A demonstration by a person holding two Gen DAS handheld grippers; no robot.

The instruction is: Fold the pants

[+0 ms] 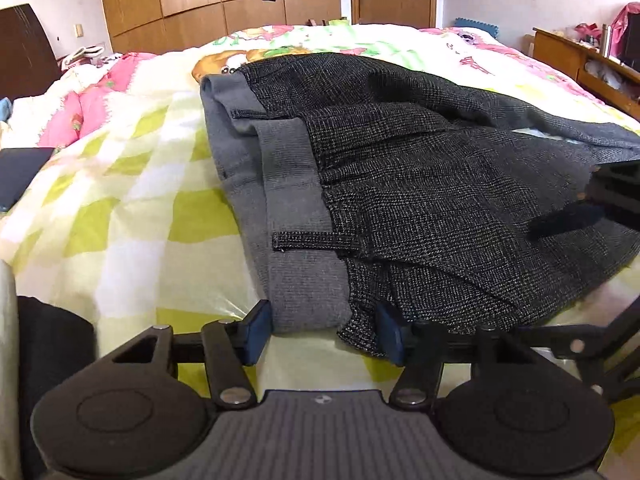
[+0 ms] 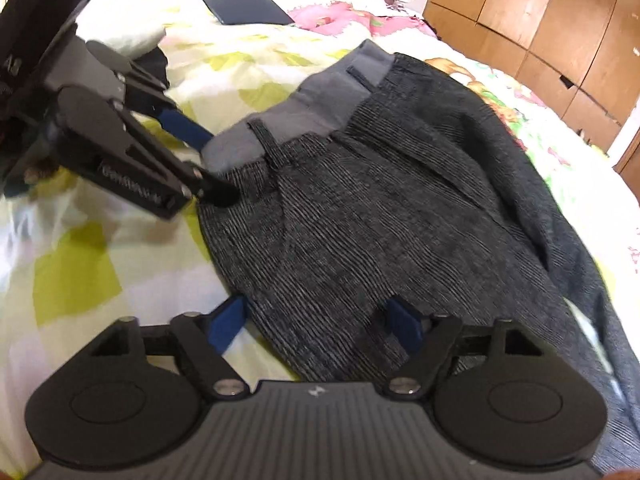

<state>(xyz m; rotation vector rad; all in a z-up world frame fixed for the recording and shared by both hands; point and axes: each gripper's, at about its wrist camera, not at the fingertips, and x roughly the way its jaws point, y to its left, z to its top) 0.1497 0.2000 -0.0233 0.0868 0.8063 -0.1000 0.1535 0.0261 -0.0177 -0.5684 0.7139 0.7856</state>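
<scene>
Both tools spread wide: left tool (image 1: 324,330), right tool (image 2: 320,324), straddling pants (image 1: 420,168) edge.

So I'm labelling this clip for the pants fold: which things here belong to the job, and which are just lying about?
Part of the job:
- dark grey woven pants with a plain grey waistband
- left hand-held gripper
- right hand-held gripper

Just lying about:
- flat dark blue rectangular tablet or book
- yellow-green checked bedspread beneath everything
</scene>
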